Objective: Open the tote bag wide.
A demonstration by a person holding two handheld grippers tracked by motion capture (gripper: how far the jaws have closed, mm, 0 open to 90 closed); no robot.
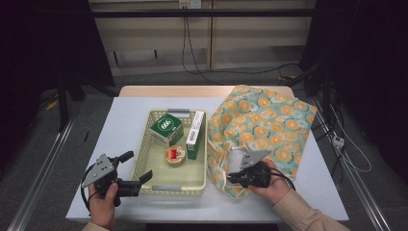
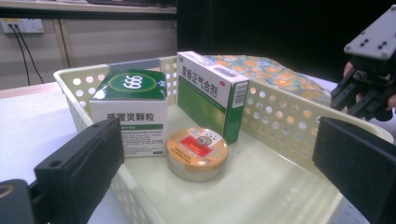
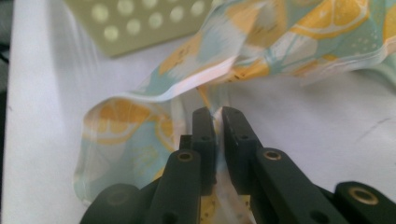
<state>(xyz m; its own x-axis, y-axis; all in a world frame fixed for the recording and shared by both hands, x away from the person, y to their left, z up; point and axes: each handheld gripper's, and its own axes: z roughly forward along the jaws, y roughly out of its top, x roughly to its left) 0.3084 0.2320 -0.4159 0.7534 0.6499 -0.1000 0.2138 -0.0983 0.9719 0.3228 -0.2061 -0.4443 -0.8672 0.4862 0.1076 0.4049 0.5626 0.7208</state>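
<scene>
Right tongs (image 3: 218, 116) clenched on the lemon-print bag's (image 1: 262, 122) rim, ready to lift its mouth; left tongs (image 2: 219, 172) gape, released, at the basket (image 1: 144, 159).

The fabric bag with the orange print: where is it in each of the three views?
High view: bag right of the basket.
Left gripper view: bag behind the basket's far wall.
Right gripper view: bag across the top, its edge pinched.
Shared landmark: the basket.

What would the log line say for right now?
right gripper: shut on bag edge | left gripper: open by basket corner | in basket: two boxes, round tin
</scene>
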